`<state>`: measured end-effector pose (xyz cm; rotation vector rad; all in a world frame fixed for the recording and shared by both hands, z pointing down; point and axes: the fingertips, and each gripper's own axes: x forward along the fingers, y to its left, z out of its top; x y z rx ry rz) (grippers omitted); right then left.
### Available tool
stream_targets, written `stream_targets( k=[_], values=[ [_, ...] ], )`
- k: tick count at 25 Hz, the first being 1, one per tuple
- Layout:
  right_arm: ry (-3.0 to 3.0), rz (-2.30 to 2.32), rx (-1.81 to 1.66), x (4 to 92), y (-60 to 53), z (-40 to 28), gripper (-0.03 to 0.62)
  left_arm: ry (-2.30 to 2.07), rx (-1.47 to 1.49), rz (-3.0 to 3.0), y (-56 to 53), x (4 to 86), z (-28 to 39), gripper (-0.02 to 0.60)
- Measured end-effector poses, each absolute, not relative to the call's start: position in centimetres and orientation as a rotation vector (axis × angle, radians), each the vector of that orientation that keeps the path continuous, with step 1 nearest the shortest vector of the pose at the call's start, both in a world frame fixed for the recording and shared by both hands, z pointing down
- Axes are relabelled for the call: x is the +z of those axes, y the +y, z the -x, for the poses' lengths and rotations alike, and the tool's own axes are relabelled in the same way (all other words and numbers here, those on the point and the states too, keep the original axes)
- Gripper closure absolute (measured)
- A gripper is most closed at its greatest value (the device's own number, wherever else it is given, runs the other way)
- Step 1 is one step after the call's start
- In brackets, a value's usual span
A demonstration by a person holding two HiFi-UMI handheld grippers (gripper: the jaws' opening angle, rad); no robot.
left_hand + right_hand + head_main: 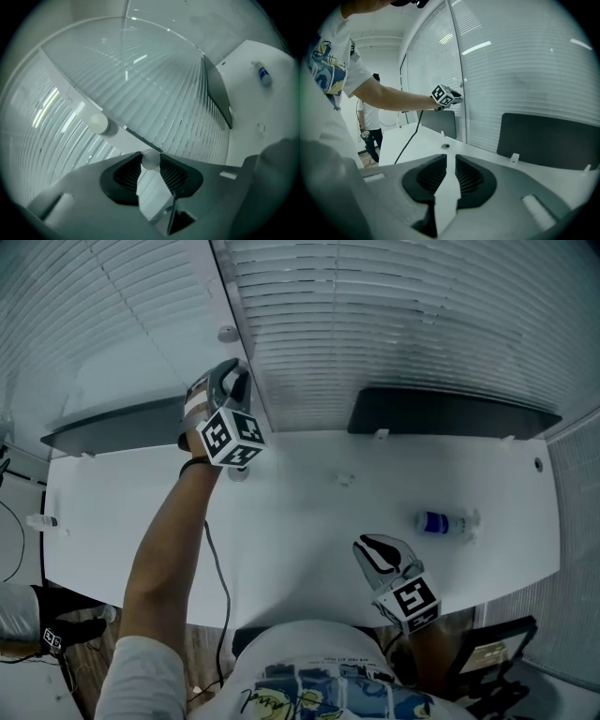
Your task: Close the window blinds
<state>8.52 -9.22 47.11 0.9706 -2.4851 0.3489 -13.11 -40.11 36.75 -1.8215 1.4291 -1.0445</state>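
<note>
- Right tongs (375, 549) hang low over the worktop (281, 521), jaws barely apart, empty.
- Left tongs (236, 379) pinch a small white knob (151, 160) on the window frame.
- Blinds (403, 324) hang lowered beyond; best to keep that pinch centred and work the knob steadily.

No legible text, number or brand anywhere. Marker cube (230, 439) on left gripper (236, 381): black-and-white square codes only, no letters or digits. Same for second cube (410, 600) on right gripper (379, 550). Bottle (444, 522) lying near the worktop's (309, 521) right edge: blue label, print too small to read. Shirt (309, 688) at bottom of head view: cursive scrawl plus blue-yellow graphic, letters not legible; same print blurred in right gripper view. Second person (370, 117) past the worktop's left end: square-pattern marker at the hand, no readable characters.
</note>
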Motion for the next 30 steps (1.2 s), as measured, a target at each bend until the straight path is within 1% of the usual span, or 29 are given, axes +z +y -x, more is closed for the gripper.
stream_targets(
  k=[7,17,25,30],
  values=[
    [-2.484,-0.963,0.355,47.1,-9.2,-8.4,0.548,1.666,-0.872,2.034,-40.1,36.4,13.7,0.449],
    [-2.494,-0.966,0.346,47.1,-9.2,-8.3,0.548,2.036,-0.452,2.388,-40.2,36.0,14.6,0.45],
    [-2.493,-0.974,0.354,47.2,-9.2,-8.6,0.548,2.224,-0.082,2.631,-40.5,36.4,15.2,0.451],
    [-2.497,-0.978,0.356,47.2,-9.0,-8.9,0.548,2.241,0.032,2.731,-40.7,36.9,15.1,0.451]
  ],
)
